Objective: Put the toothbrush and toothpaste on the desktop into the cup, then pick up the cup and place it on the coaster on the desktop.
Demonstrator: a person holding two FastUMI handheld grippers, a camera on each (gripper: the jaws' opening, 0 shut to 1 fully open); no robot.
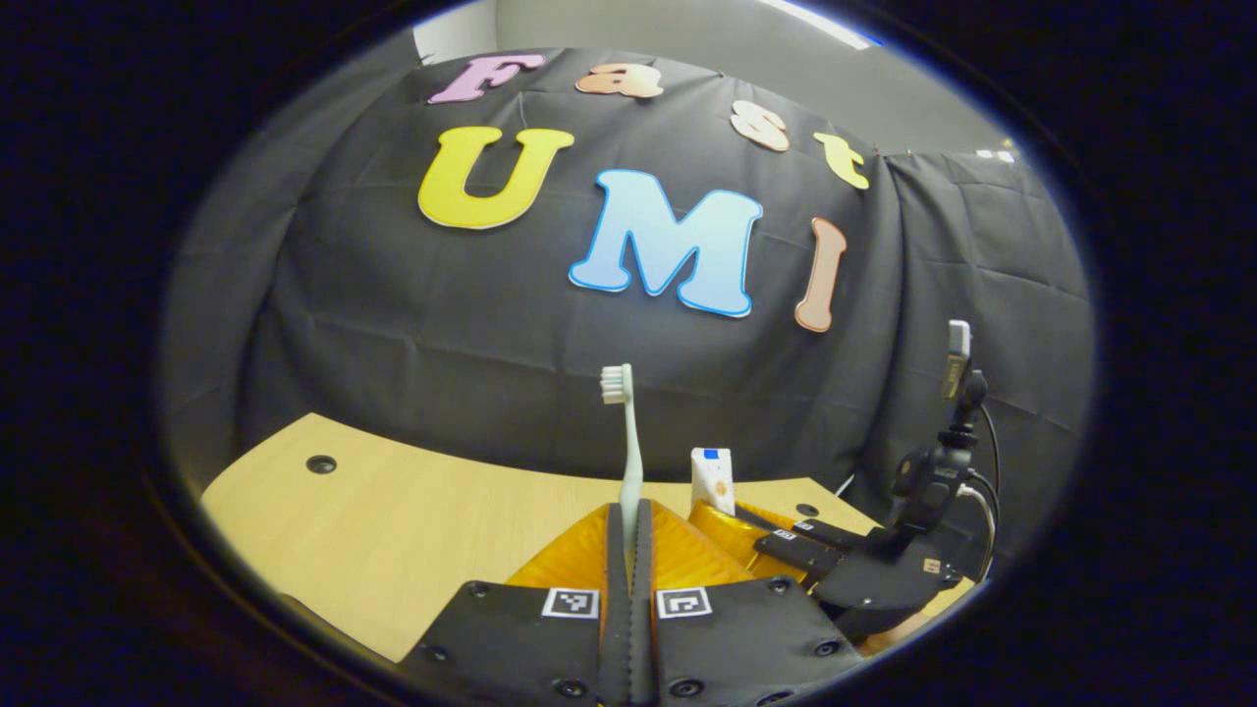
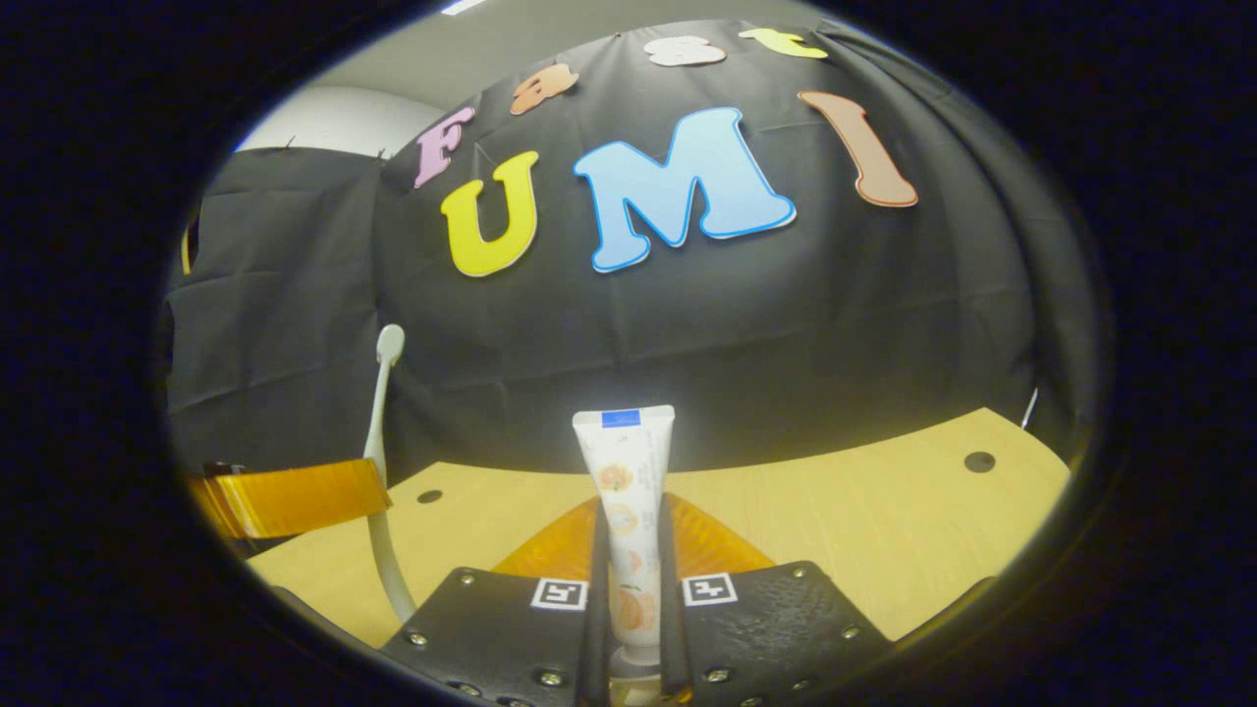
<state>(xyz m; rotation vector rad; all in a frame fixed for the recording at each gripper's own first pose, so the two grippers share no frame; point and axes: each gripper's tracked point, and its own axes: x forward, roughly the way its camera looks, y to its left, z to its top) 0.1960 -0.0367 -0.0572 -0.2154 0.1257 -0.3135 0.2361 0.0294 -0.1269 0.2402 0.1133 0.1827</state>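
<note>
Black cloth hangs behind a pale wooden desk (image 1: 393, 530) with dark round holes in its top. Closest in, the left gripper (image 1: 628, 520) is clamped on the toothbrush (image 1: 628, 442) low on its handle, both fingers pressed together around it, so the brush stands upright above the fingertips with its bristle head at the top. The right gripper (image 2: 630, 530) likewise pinches the toothpaste (image 2: 628, 471), its fingers squeezing the tube's lower body while the flat crimped end points up and the cap end sits down between the fingers. Farther out in the left gripper view, the right gripper shows just beside to the right with the tube rising from it; in the right gripper view the brush stands off to the left, held in the other gripper. Both things are held off the desk. The brush looks light and stiff, smooth enough to swivel in a narrow pinch, so a hold near the handle's middle should steady it best. The tube seems light but soft; its glossy skin may slip, and hard pressure would dent it, so the firmer part near the cap is probably the safer hold. Cup and coaster cannot be placed from these views.
</note>
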